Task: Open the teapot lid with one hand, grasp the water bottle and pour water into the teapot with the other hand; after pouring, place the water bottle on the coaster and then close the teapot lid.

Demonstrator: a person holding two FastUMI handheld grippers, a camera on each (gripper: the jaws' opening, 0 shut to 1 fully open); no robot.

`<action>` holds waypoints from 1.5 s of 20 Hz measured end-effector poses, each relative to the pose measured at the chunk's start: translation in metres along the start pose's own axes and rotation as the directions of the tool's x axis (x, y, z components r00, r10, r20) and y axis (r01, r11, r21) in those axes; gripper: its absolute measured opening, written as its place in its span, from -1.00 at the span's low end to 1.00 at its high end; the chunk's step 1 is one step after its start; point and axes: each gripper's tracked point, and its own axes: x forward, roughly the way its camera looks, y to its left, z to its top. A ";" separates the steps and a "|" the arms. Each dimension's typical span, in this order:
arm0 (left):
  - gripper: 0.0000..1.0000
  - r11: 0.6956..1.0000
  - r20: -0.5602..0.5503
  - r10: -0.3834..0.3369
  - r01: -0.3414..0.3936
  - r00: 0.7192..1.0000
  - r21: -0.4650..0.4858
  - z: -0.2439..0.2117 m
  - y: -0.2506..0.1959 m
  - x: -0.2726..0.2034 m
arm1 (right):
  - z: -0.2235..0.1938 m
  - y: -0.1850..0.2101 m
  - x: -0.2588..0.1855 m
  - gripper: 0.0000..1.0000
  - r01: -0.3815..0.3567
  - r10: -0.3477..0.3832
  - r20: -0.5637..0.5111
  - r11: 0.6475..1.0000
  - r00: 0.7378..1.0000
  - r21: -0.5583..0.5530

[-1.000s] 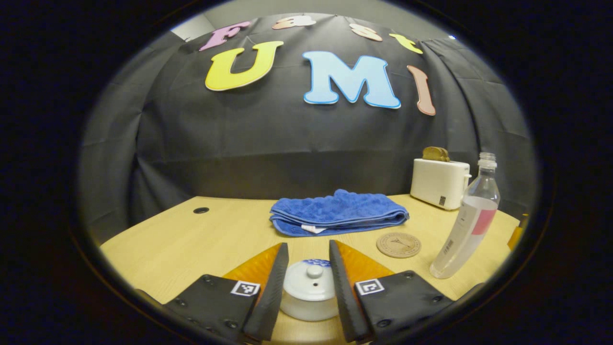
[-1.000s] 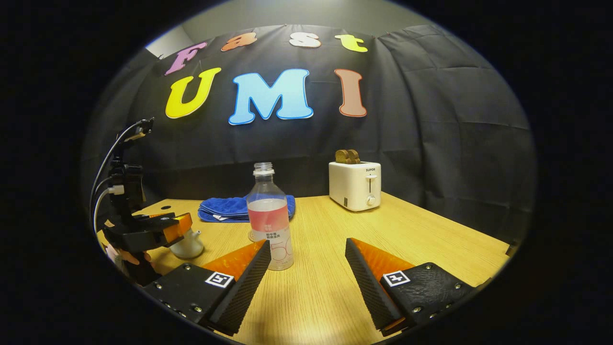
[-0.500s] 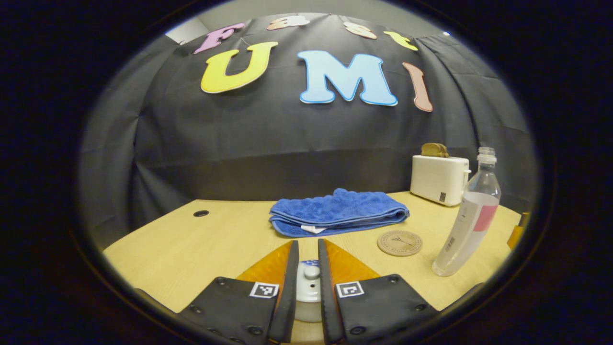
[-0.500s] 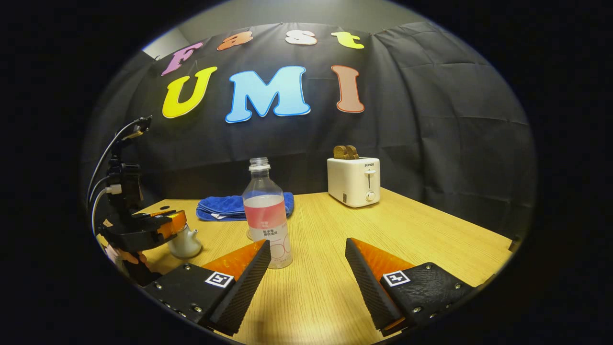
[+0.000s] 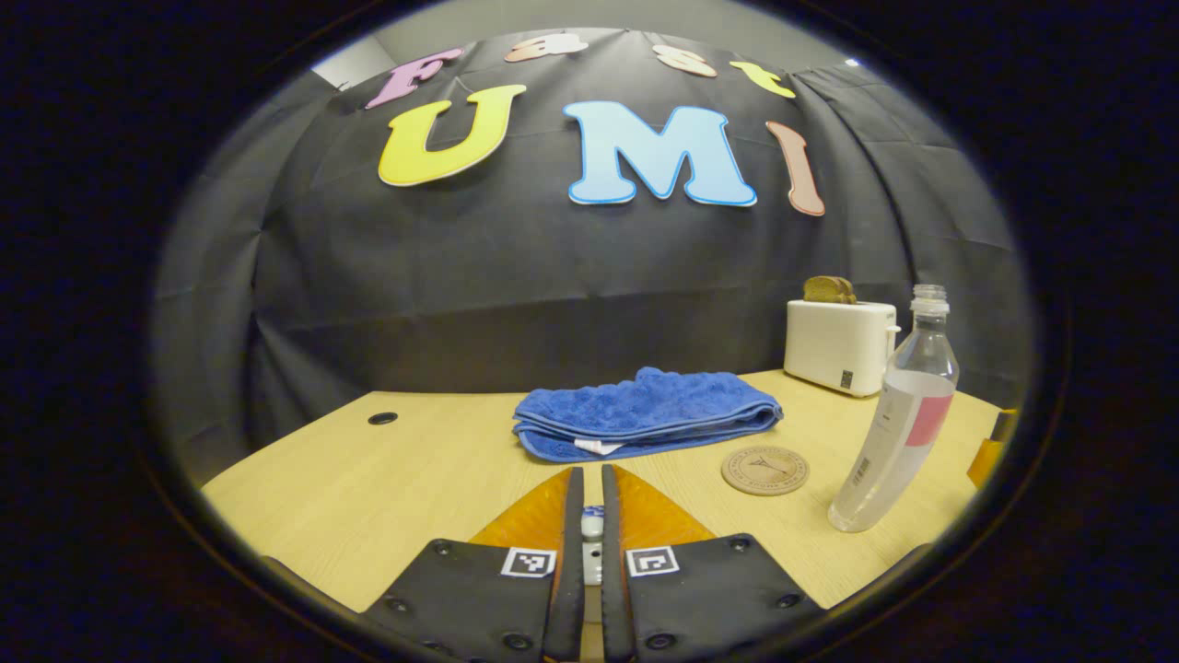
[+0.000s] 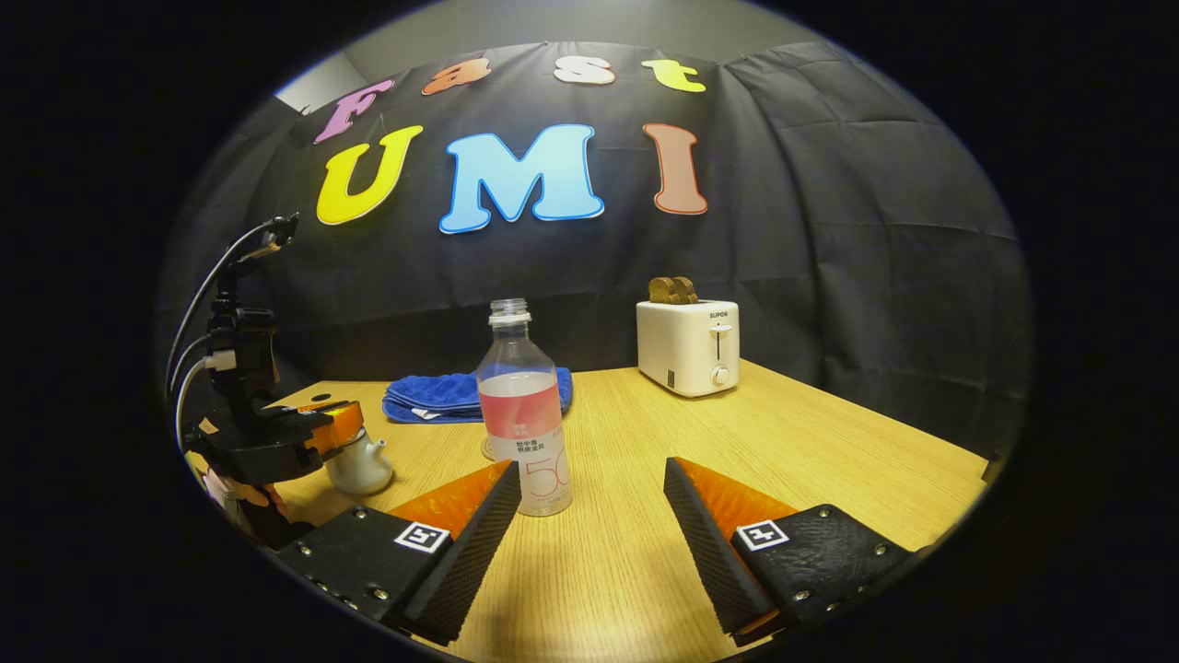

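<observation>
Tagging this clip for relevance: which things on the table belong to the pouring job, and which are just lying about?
Belongs to the job:
- teapot, its lid knob between the left gripper's closed jaws
- water bottle, uncapped, upright
- coaster, bare
- right gripper, jaws open

Lying about:
- blue towel, folded
- toaster with bread in it

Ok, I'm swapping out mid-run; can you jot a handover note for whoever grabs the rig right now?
Left gripper: fingers closed on the small white knob of the white ceramic teapot; lid not visibly lifted.
Right gripper: open, empty, short of the clear uncapped plastic water bottle, which stands upright on the wooden table.
The round cork coaster is bare, beside the bottle.
Done: lid gripped.
Left: lift lid, grasp bottle, pour, bottle onto coaster, close lid.
</observation>
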 end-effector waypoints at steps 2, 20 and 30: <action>-0.71 1.000 0.016 -0.002 0.002 1.000 -0.007 0.006 0.000 -0.002 | 0.000 0.002 0.001 0.95 -0.005 0.005 -0.001 1.000 1.000 -0.002; -0.72 0.997 0.085 0.075 -0.073 0.994 -0.032 0.033 0.058 -0.030 | 0.010 0.041 0.047 0.95 -0.080 0.079 -0.019 0.990 0.997 -0.114; -0.72 0.986 0.076 0.153 -0.147 0.985 -0.078 0.030 0.100 -0.029 | -0.002 0.048 0.086 0.81 -0.085 0.078 -0.062 0.987 0.995 -0.139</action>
